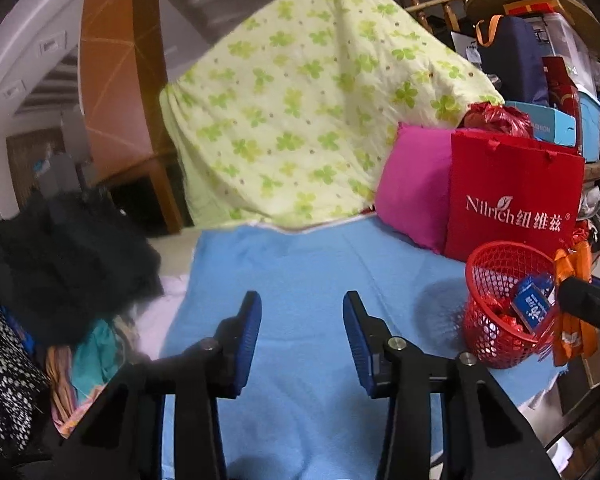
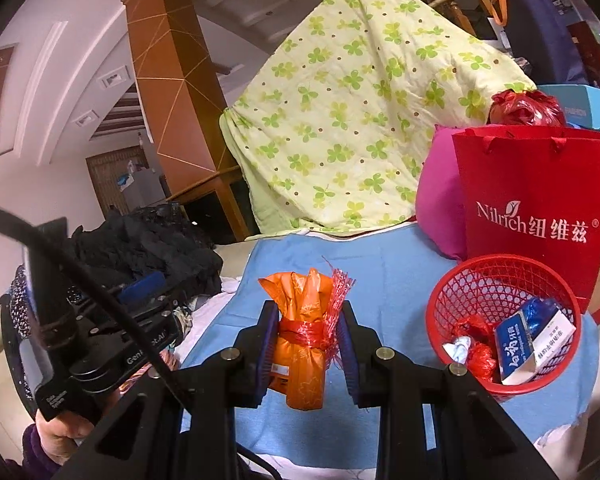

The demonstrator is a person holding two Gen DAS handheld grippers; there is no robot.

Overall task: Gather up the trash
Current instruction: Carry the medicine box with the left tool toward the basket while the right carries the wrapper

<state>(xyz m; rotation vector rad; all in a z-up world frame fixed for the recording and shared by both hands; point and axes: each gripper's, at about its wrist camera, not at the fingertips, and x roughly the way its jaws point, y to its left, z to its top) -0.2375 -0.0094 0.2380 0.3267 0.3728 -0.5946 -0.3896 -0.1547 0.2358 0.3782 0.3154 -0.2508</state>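
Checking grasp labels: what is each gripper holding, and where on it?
Right gripper is shut on the orange wrapper bundle, pads at its red-tied middle. Left gripper is open, holding nothing.

My left gripper (image 1: 302, 336) has black angular arms with cut-out slots, round silver screws at the joints, and blue ribbed pads on both fingers (image 1: 247, 332). My right gripper (image 2: 308, 340) is built the same: black frame, silver screws, dark blue ribbed pads. From the right wrist view, the left tool's black body carries small white lettering, and a thick black cable (image 2: 100, 280) loops over it. My sleeve (image 2: 36, 456) is dark purple.
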